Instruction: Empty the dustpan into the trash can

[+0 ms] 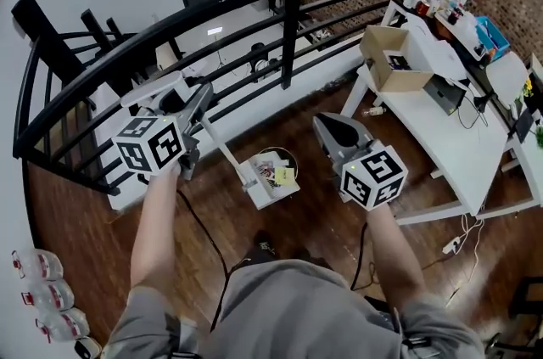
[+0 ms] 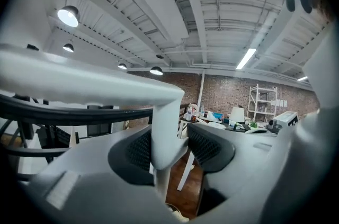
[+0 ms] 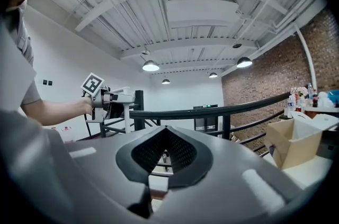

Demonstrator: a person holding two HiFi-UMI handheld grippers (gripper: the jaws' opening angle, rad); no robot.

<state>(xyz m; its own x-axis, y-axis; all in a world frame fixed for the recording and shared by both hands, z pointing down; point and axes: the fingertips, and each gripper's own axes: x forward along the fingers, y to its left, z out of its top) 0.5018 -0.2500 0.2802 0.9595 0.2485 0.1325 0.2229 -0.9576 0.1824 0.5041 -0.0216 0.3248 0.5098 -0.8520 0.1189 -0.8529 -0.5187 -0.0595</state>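
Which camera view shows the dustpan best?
The head view: the whole dustpan hangs over the trash can. The left gripper view shows only its handle, clamped in the left hand-held gripper. The right gripper view shows hardly any of it.

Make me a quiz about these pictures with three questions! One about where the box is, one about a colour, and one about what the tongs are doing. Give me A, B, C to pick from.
1. Where does the cardboard box sit?
A on the floor
B on the white table
C on the railing

2. What colour is the dustpan?
A red
B green
C white

3. What are the left tongs doing?
A shut on the dustpan handle
B wide open and empty
C shut on nothing

Answers:
1 B: in the head view the box stands on the end of the table.
2 C: both its pan and its long handle are white.
3 A: in the left gripper view both pads press on the handle.
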